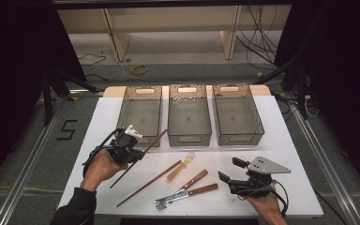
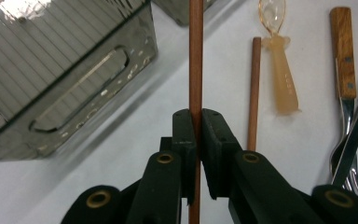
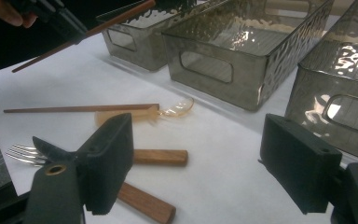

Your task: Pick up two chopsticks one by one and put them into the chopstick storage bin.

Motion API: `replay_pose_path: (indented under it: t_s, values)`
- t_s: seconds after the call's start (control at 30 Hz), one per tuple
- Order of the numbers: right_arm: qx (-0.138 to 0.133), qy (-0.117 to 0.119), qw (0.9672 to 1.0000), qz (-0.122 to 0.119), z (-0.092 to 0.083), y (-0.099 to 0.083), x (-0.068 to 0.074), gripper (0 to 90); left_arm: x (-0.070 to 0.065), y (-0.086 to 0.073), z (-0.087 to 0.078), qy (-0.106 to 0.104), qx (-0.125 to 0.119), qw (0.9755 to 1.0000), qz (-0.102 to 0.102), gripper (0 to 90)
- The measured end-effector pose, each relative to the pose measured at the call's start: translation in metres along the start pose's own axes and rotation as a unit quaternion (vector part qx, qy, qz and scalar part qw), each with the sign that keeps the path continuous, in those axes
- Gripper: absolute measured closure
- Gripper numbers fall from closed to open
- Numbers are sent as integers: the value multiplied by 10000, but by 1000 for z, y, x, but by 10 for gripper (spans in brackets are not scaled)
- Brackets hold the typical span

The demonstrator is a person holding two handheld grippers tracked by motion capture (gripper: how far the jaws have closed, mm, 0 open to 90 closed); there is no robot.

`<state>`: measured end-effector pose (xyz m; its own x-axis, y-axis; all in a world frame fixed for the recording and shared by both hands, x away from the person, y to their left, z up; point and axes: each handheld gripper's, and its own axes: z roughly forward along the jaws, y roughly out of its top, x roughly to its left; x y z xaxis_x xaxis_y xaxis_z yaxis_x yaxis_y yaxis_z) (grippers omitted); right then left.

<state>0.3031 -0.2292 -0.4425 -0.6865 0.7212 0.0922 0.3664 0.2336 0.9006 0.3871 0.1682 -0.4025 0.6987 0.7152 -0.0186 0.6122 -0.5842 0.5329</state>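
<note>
White paper covers the table (image 1: pixel 281 140), with dark floor and loose cables around it. Nearest the person, the right gripper (image 1: pixel 228 170) rests low at the front right corner, its jaws spread wide with nothing between them. Just to its left lie a fork (image 1: pixel 168 202) and a knife (image 1: pixel 187 192), both with wooden handles, close together and crossing near their metal ends. A little further in, a second chopstick (image 1: pixel 148 183) lies flat on the paper, running diagonally, and a translucent amber spoon (image 1: pixel 182 165) sits beside its far end. On the left, the left gripper (image 1: pixel 138 152) is lifted off the paper, its jaws pinched tight on a brown chopstick (image 1: pixel 139 158). In the left gripper view the stick (image 2: pixel 196 70) runs straight up between the two black pads, gripped partway along its length, with both ends free. Its far tip points toward the left bin (image 1: pixel 140 115) and overlaps that bin's near edge. Beyond it stand the middle bin (image 1: pixel 189 115) and the right bin (image 1: pixel 236 115), three smoky clear bins in a row along the far side.
</note>
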Motion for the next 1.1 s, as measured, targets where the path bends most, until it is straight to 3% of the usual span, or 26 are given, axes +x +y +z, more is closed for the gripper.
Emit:
replay_pose_path:
  t_s: [0.27, 0.57, 0.93, 1.1]
  values:
    - [-4, 3, 10000, 25, 0, 0, 0, 266, 17, 17, -11, -43, -318, 9994, -133, 838]
    - [-16, 18, 10000, 32, 0, 0, -1, 266, 36, 45, -27, 147, -711, 9971, -209, 838]
    - [-26, 33, 10000, 67, 0, 0, -2, 266, 64, 72, -30, 220, -984, 9941, -409, 838]
    - [-30, 41, 10000, 69, 0, 0, -2, 266, 72, 83, -28, 288, -994, 9938, -416, 838]
